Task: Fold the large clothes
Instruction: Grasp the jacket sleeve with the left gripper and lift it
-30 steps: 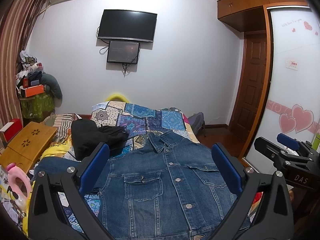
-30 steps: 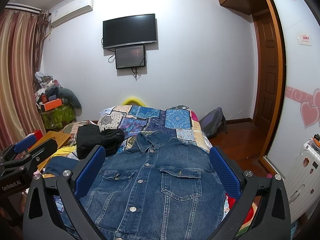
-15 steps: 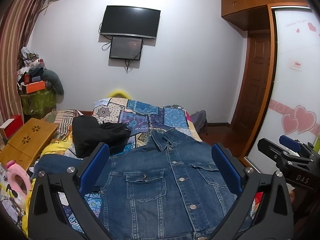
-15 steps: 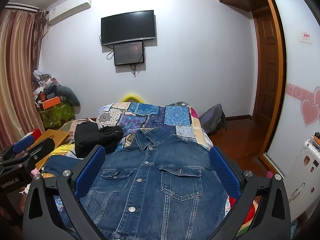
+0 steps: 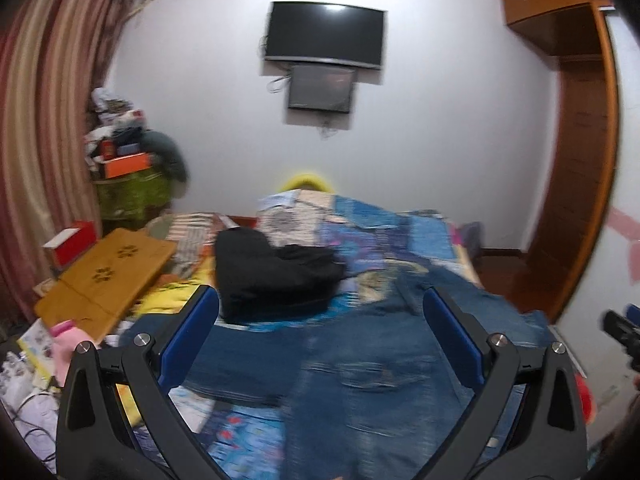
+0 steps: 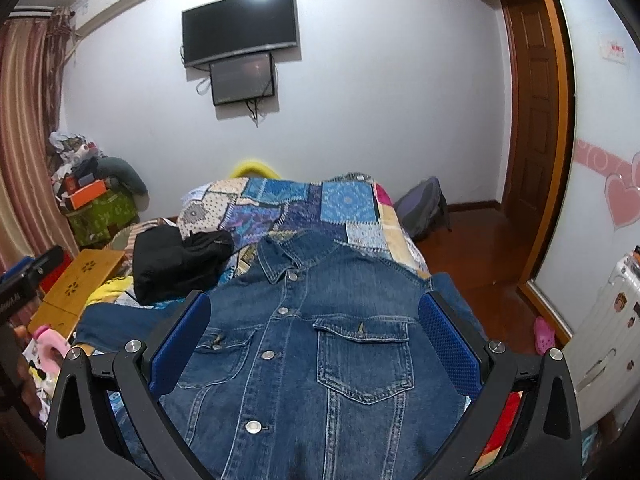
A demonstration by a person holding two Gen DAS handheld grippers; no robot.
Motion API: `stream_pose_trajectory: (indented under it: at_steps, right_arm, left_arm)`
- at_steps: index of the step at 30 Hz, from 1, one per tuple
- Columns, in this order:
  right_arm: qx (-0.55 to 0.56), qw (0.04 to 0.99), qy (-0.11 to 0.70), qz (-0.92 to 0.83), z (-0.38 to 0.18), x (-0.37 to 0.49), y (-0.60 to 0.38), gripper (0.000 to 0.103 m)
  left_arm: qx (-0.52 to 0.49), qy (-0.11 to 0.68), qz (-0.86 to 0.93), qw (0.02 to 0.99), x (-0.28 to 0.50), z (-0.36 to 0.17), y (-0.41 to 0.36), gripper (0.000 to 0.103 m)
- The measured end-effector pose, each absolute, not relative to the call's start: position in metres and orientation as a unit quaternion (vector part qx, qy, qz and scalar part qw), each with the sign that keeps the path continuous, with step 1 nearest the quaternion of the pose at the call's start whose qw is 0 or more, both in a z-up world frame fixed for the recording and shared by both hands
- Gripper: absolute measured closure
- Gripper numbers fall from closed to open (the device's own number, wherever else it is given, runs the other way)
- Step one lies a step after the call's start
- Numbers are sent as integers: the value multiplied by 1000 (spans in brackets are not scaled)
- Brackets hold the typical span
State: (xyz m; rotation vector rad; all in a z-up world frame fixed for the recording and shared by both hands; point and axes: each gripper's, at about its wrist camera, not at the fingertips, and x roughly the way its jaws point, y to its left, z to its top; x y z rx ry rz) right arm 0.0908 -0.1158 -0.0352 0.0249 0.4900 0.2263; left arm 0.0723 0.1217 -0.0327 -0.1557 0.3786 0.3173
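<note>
A blue denim jacket [image 6: 320,344] lies buttoned and face up on the bed, collar toward the far wall. It also shows, blurred, in the left wrist view [image 5: 360,360], with its left sleeve spread out to the left [image 5: 240,356]. My left gripper [image 5: 320,336] is open and empty above the jacket's left side. My right gripper [image 6: 314,332] is open and empty above the jacket's chest. The right gripper's tip shows at the right edge of the left wrist view [image 5: 622,332]. The left gripper's tip shows at the left edge of the right wrist view [image 6: 24,280].
A black garment [image 6: 176,260] lies on the patchwork quilt [image 6: 304,204] beyond the jacket's left shoulder. A wooden lap table [image 5: 108,268] and clutter stand left of the bed. A backpack [image 6: 424,208] and door are at the right. A TV [image 6: 240,26] hangs on the far wall.
My left gripper has swung left, so the jacket now sits right of centre in its blurred view. My right gripper has shifted slightly closer over the jacket.
</note>
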Motion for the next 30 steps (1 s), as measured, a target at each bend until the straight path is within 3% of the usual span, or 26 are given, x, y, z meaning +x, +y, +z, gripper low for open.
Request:
stream_pose_trajectory:
  at_steps: [6,13,16,30]
  right_arm:
    - [18,954,283,101,-50,117,-115,0]
    - [27,936,336,99,-71,146,-110,0]
    - [21,931,351,96,-80,156,-106,0]
    - [-1,914,396,92,-103,191,-85,0]
  left_arm:
    - [-125,227,224,940,86,-67,200,0]
    - [-258,284,247,890,89,-130,296,1]
    - [-329,309,246,858,88,-169,331,11]
    - [-527,324,231,751,83,-286,419,32]
